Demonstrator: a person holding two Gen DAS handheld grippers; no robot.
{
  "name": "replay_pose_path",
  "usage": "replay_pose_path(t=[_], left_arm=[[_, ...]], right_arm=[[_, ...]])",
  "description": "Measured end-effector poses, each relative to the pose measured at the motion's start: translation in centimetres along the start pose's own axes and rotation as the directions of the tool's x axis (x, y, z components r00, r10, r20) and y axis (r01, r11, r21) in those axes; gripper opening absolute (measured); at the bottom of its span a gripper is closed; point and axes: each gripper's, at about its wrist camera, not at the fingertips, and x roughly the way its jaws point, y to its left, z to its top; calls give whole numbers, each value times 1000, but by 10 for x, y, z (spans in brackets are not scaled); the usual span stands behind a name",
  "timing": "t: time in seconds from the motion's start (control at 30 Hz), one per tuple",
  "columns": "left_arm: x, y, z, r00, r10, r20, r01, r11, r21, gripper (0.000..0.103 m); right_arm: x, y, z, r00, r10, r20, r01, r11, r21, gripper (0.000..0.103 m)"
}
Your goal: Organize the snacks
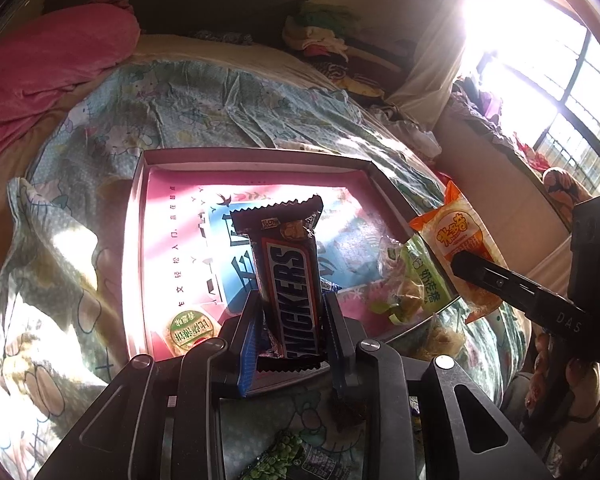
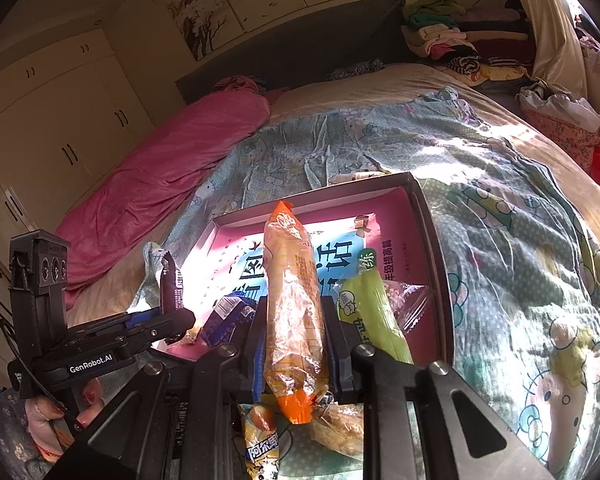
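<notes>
Your left tool (image 1: pixel 290 312) is clamped on the Snickers bar (image 1: pixel 290 276), long axis pointing straight ahead over the box (image 1: pixel 260 156) on the bed. Your right tool (image 2: pixel 294 332) grips the orange snack pack (image 2: pixel 296 312), likewise aimed into the box, slightly nearer its right wall.

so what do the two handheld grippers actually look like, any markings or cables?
Both are black, angular linkage bodies with silver pivot pins. The left gripper has blue pads inside its fingers; seen from the right wrist view, its body reads "GenRobot.AI" in white, with a boxy black head and a thin black cable along it. The right gripper shows "DAS" lettering in the left wrist view. No sleeves visible.
</notes>
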Motion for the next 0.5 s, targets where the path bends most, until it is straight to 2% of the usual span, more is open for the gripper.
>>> replay_pose_path(t=[0.5], left_arm=[[14,6,-2,998,48,-37,-48,999,4,30]], right_arm=[[39,15,-3,997,42,-66,-41,999,5,24]])
